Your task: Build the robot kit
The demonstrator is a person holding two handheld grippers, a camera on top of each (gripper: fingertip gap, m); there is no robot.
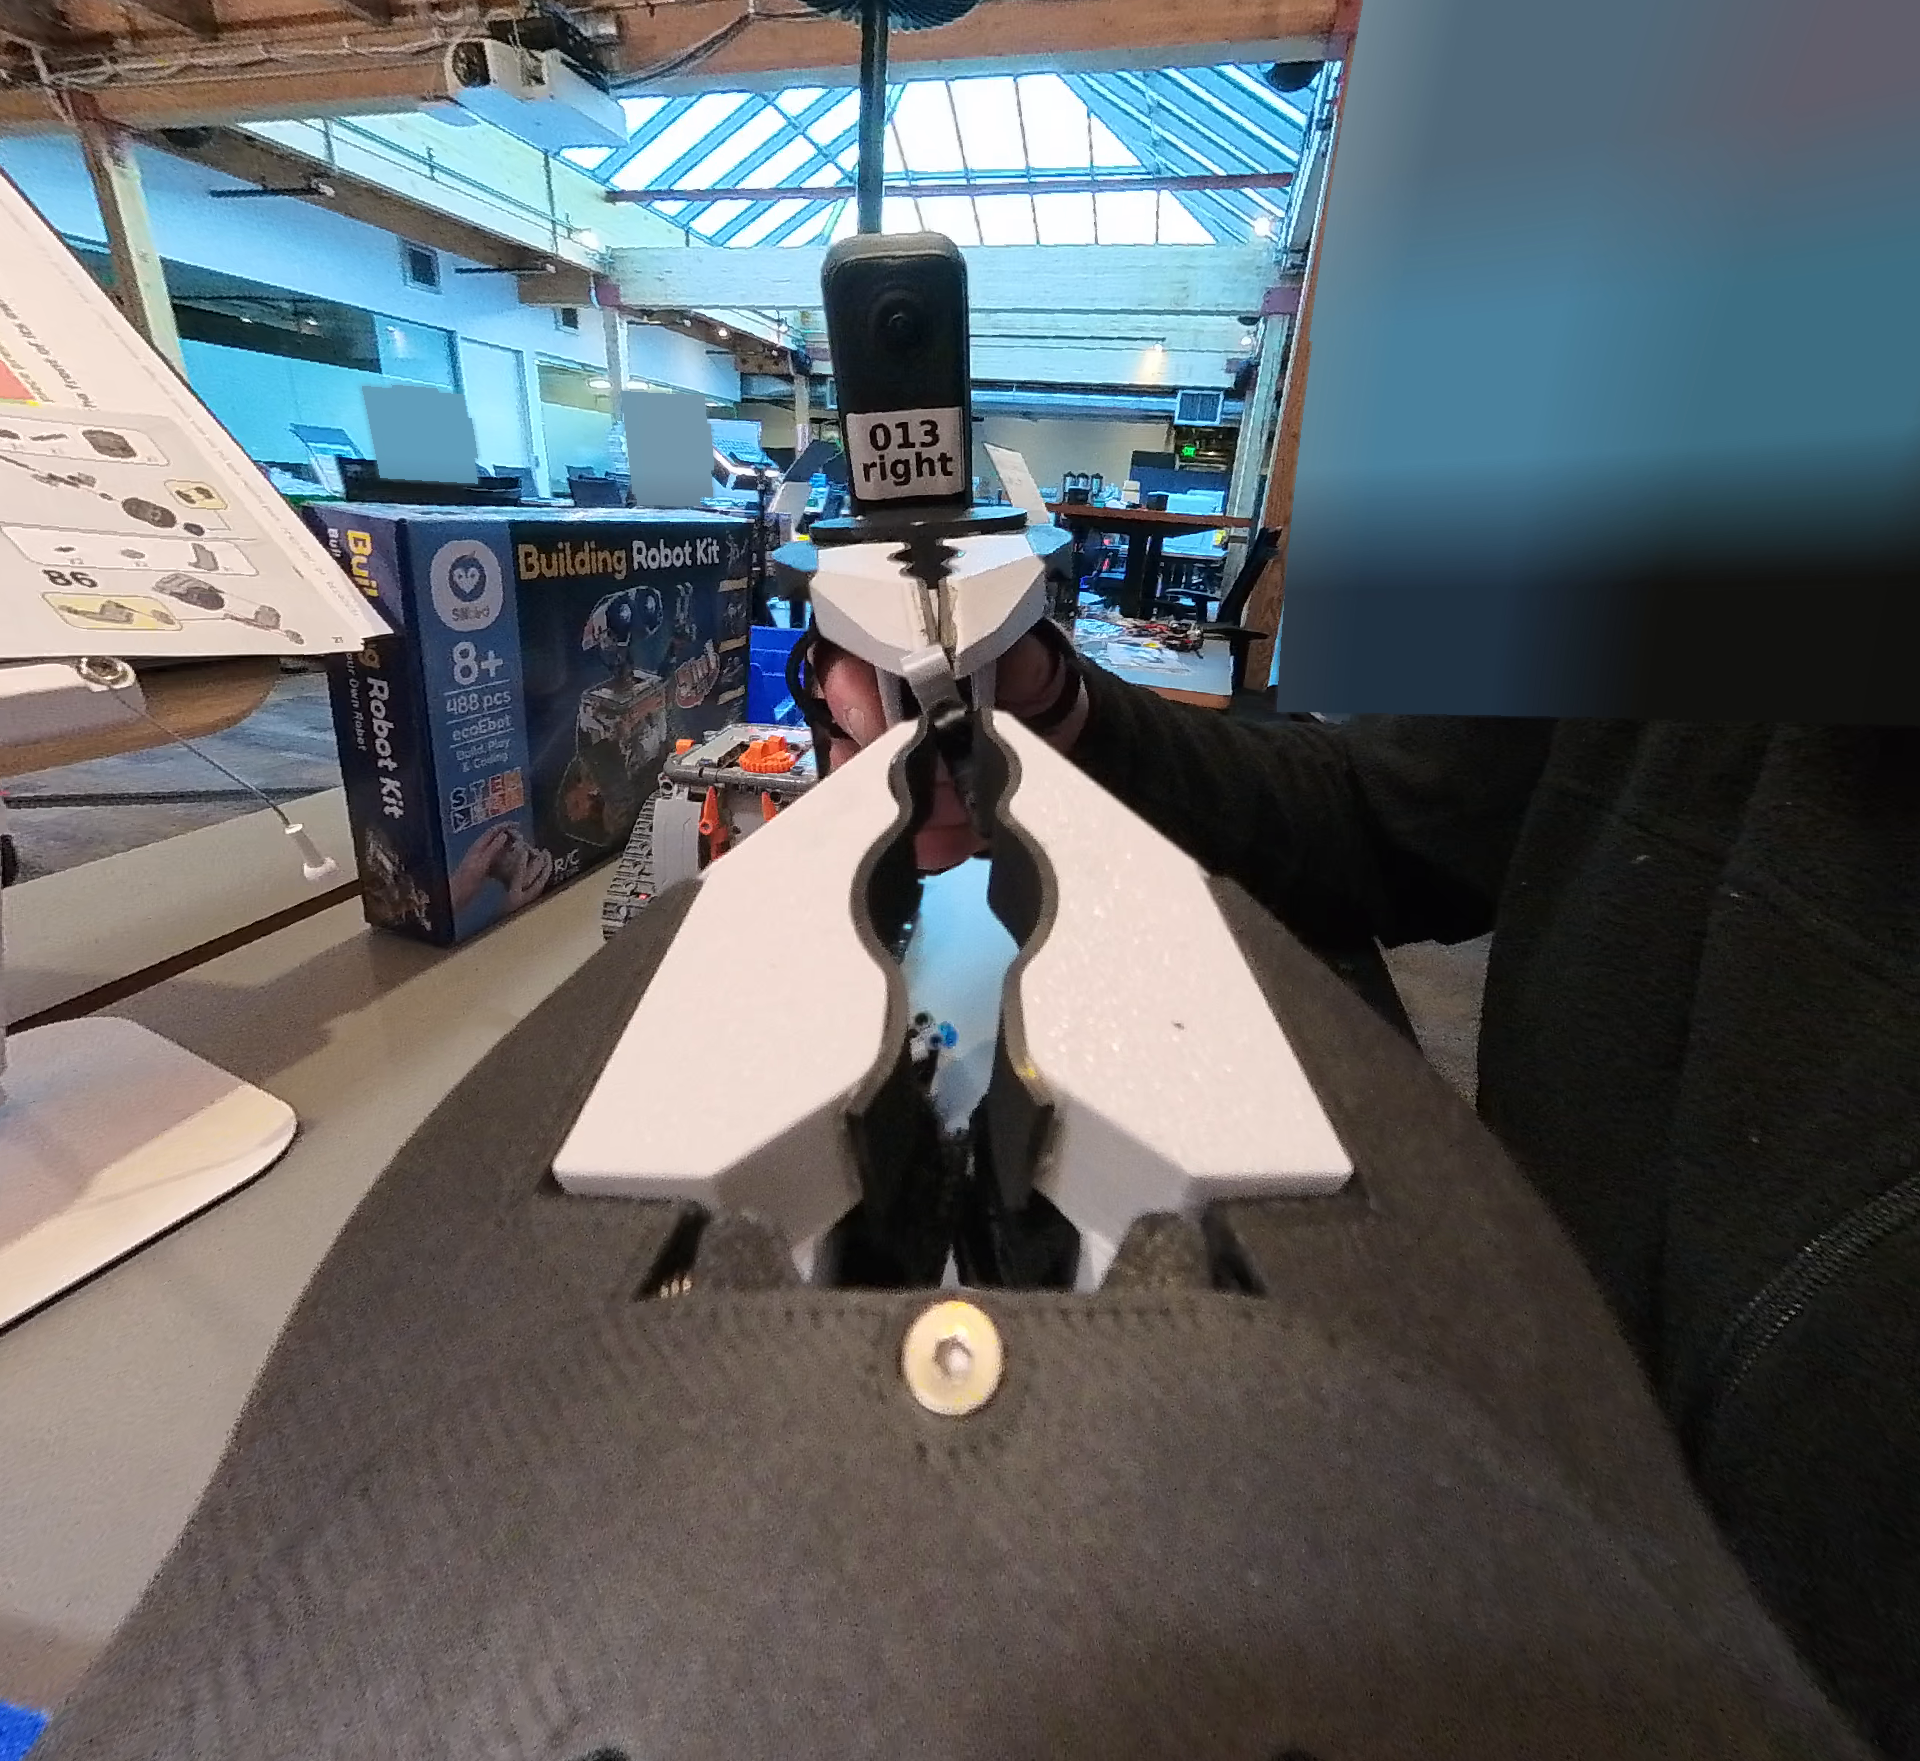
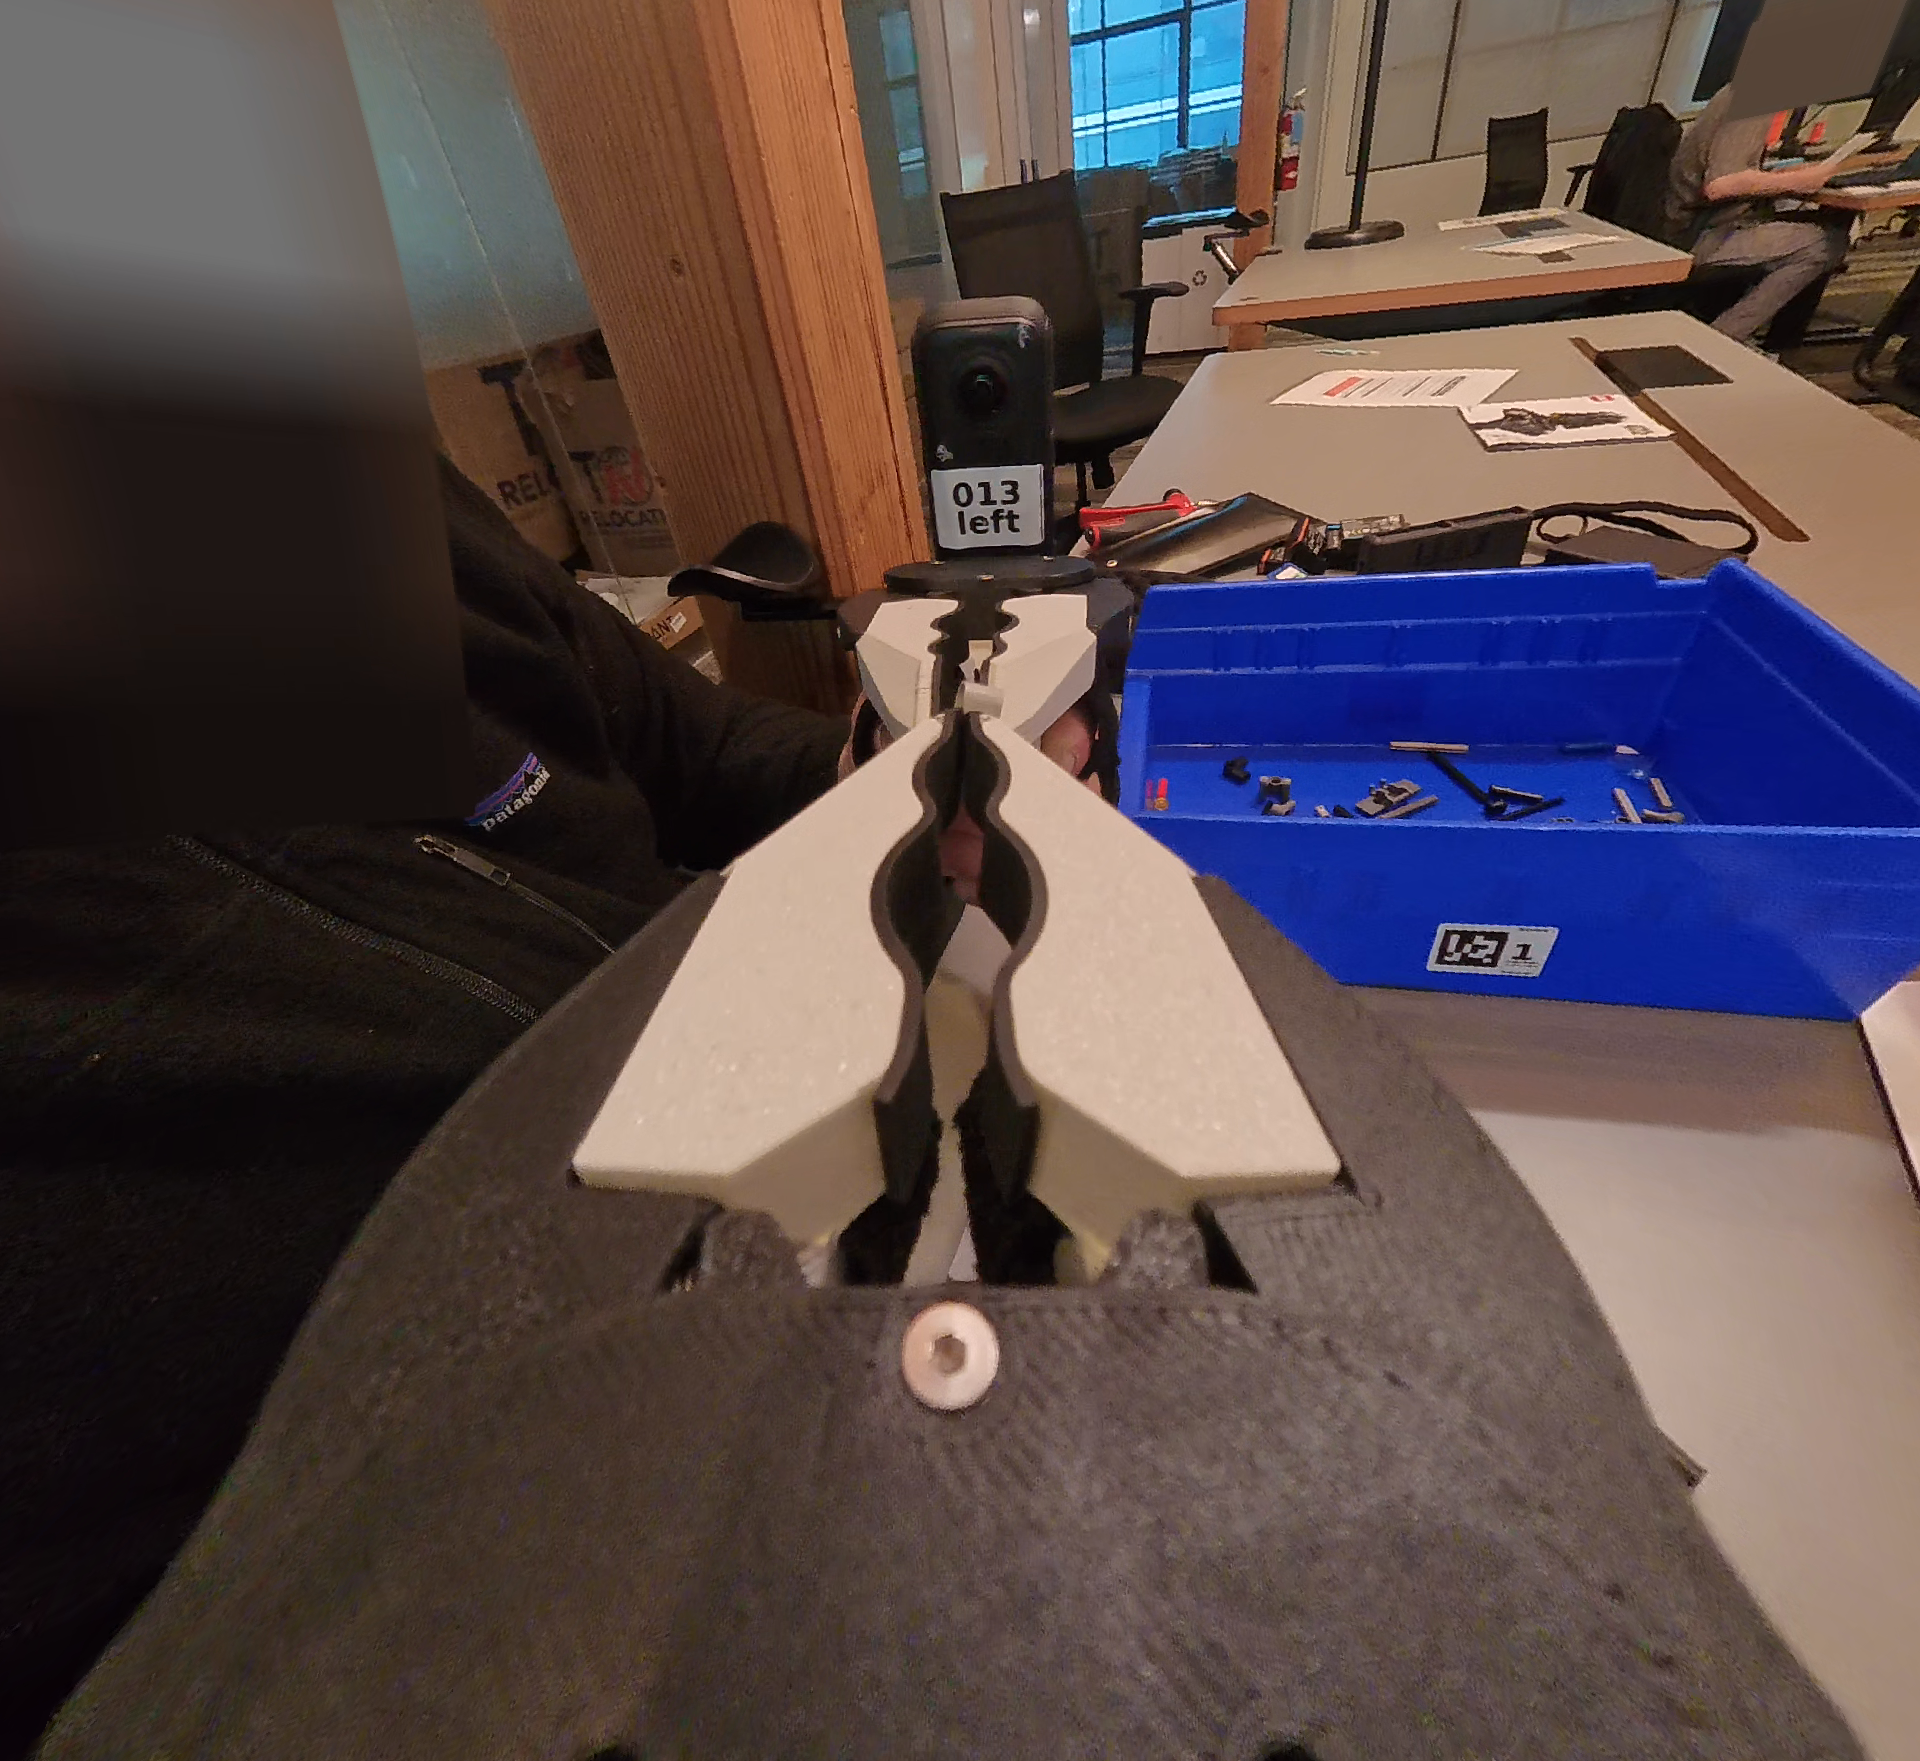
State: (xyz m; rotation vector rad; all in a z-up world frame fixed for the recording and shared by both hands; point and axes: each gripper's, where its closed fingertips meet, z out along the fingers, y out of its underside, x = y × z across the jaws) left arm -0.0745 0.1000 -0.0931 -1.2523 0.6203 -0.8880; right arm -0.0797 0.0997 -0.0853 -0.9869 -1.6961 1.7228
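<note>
My two grippers face each other tip to tip above the table, each held by a hand. In the left wrist view my left gripper [image 1: 951, 729] is shut on a thin black part [image 1: 961, 771] between its pads. The right gripper [image 1: 928, 641] meets it from the far side and holds a small light grey part [image 1: 925, 672]. In the right wrist view my right gripper [image 2: 961, 729] is shut, and the grey part [image 2: 982, 699] pokes out at its tips against the left gripper [image 2: 971, 662]. How the two parts join is hidden by the fingers.
A blue kit box [image 1: 540, 724], a partly built model with orange bits [image 1: 717, 797] and a booklet [image 1: 135, 506] on a white stand [image 1: 125, 1150] are to the left. A blue bin [image 2: 1558, 922] holds several small dark parts [image 2: 1455, 792]. A person in a black jacket [image 2: 312, 984] sits close. The tips of both grippers are at nearly the same place.
</note>
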